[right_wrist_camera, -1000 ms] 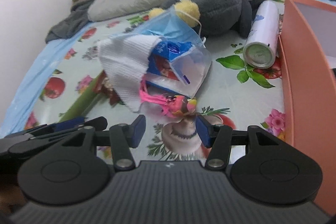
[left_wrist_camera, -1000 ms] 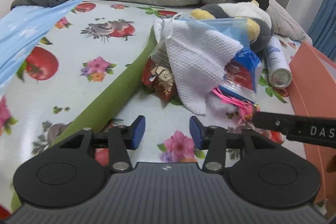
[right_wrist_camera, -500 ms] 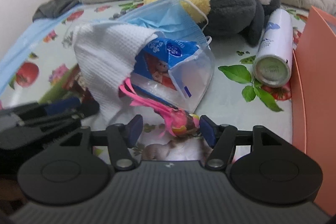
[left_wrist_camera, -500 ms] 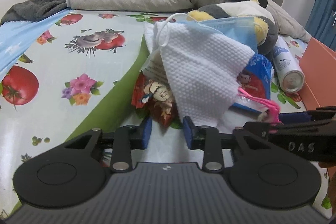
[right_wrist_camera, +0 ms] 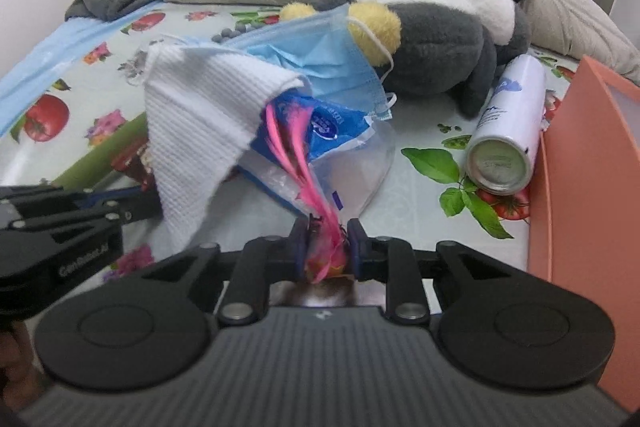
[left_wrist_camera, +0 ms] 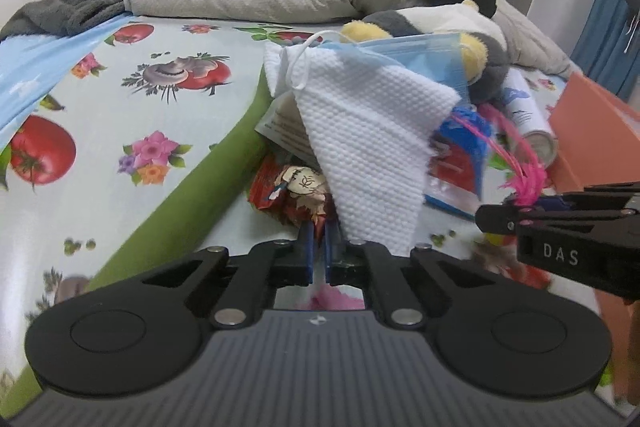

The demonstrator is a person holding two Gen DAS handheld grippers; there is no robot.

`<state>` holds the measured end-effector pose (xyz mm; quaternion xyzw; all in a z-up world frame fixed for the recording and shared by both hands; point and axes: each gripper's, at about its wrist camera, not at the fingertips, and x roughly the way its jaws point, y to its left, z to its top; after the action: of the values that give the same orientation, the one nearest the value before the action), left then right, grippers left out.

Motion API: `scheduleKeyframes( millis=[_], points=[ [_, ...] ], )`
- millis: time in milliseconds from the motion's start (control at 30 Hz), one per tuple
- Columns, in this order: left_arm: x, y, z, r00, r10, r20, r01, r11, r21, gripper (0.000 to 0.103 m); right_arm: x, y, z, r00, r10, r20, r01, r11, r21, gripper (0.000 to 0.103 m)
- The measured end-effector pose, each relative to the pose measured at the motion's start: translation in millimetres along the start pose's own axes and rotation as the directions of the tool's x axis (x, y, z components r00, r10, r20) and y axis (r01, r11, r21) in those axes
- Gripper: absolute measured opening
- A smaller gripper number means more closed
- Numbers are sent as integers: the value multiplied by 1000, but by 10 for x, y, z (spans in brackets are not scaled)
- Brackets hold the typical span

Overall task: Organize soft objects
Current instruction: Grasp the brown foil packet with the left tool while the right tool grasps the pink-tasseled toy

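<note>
Two grippers meet the heap at the frame centre. Left gripper has just been closing; its jaws are nearly together on the red snack packet edge, beside the white cloth. Right gripper has just been closing and pinches the pink feather toy, low centre.

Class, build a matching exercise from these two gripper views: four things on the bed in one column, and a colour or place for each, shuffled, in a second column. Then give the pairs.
Things:
1. face mask
2. spray can
3. feather toy
4. cloth

Descriptions:
A. white, draped over the pile
B. lying beside the orange box
C. light blue, against the plush toy
D. pink, between the right gripper pads

Pairs: 1-C, 2-B, 3-D, 4-A
</note>
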<state>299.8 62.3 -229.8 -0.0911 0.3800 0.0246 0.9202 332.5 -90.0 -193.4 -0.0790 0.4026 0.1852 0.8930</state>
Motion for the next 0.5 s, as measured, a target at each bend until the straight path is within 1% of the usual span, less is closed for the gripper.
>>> scheduleKeyframes(
  millis=[167, 233, 400, 500],
  points=[
    [-321, -53, -155, 1000, -12, 2, 12, 1000, -21, 5, -258, 55, -89, 1000, -4, 10, 4, 1000, -20, 24],
    [-471, -69, -226, 999, -35, 1, 35, 998, -45, 5, -383, 71, -143, 1000, -14, 12, 14, 1000, -23, 24],
    [-785, -174, -465, 998, -64, 5, 64, 998, -23, 5, -649, 129, -353, 1000, -24, 10, 24, 999, -48, 25],
    [-982, -211, -584, 998, -56, 17, 56, 998, -5, 5, -761, 161, -475, 1000, -26, 3, 26, 998, -52, 25]
  ],
)
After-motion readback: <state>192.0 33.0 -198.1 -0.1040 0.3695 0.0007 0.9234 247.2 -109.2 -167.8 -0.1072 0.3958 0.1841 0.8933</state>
